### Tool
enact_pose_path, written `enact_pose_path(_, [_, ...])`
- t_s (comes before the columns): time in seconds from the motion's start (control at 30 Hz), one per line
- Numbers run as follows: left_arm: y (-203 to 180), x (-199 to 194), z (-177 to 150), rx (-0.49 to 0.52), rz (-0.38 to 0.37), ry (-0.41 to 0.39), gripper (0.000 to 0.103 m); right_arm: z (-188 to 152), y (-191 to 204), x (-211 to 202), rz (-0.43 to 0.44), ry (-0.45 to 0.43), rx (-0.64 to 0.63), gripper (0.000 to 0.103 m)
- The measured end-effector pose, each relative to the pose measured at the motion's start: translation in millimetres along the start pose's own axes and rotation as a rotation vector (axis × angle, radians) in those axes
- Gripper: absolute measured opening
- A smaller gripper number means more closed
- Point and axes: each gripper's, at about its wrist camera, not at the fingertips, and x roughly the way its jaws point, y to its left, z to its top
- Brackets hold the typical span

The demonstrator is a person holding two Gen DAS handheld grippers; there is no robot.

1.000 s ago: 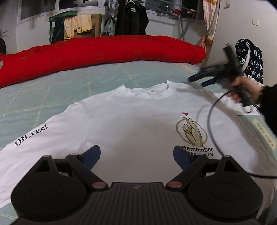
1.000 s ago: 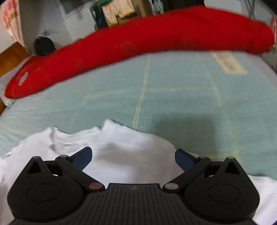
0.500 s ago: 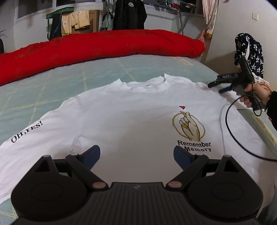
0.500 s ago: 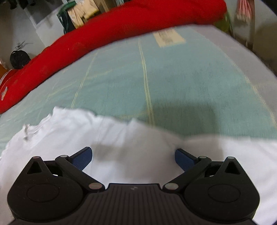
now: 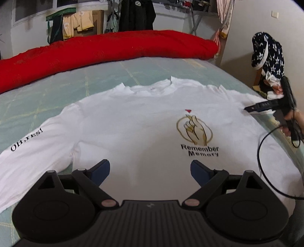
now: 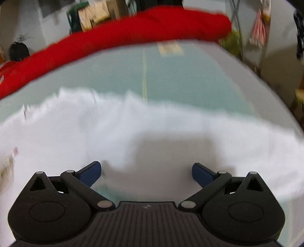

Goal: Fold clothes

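A white T-shirt point(image 5: 136, 121) lies flat, front up, on a pale green bed point(image 5: 57, 85). It has a hand print with "Remember Memory" on the chest and "OH, YES!" on one sleeve. My left gripper point(image 5: 150, 170) hangs open over the shirt's lower middle, nothing between its fingers. In the left wrist view the right gripper point(image 5: 250, 109) is at the far right, low over the shirt's other sleeve, held by a hand. The right wrist view is blurred: my right gripper point(image 6: 146, 172) is open above the white cloth point(image 6: 133, 133), with nothing between its blue pads.
A long red quilt point(image 5: 106, 49) lies rolled along the far side of the bed. A dark star-patterned garment point(image 5: 267, 53) hangs at the right by the wall. Clothes hang on a rack point(image 5: 136, 13) behind the bed. A black cable point(image 5: 262, 152) trails over the shirt's right edge.
The right gripper has swept to the right and down, from near the collar to the shirt's right sleeve. The left gripper shifted slightly; the shirt lies as before.
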Motion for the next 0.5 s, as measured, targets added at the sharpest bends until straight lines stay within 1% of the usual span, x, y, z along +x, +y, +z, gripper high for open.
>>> enact_pose_path(0.07, [-4.5,0.3,-0.8,0.012,0.004,0.016,0.092,-8.1,-2.0,-12.1,0.018,-0.004,-0.017,0.103])
enact_pose_path(0.13, [-8.4,0.7,-0.2,0.019,0.006,0.024,0.092,-3.7,-12.0,-24.3,0.033,-0.019,-0.017,0.103])
enact_pose_path(0.17, [-10.3,0.9,0.6,0.021,0.008,0.026,0.092,-0.6,-19.8,-28.4,0.021,-0.033,-0.012,0.103])
enact_pose_path(0.23, [-14.9,2.1,2.5,0.030,0.012,0.029,0.092,6.5,-42.4,-31.1,-0.037,-0.070,0.027,0.103])
enact_pose_path(0.3, [-20.3,4.7,4.0,0.044,0.011,0.034,0.092,11.3,-77.6,-28.6,-0.068,-0.099,0.137,0.103])
enact_pose_path(0.37, [-24.4,8.0,4.4,0.056,0.011,0.043,0.092,8.6,-116.6,-23.9,-0.087,-0.126,0.261,0.103])
enact_pose_path(0.43, [-28.2,11.4,4.6,0.068,0.012,0.054,0.092,1.0,-151.1,-21.3,-0.077,-0.142,0.370,0.103])
enact_pose_path(0.5, [-29.8,13.3,5.7,0.074,0.013,0.061,0.092,-4.4,-179.1,-27.2,-0.037,-0.182,0.468,0.103])
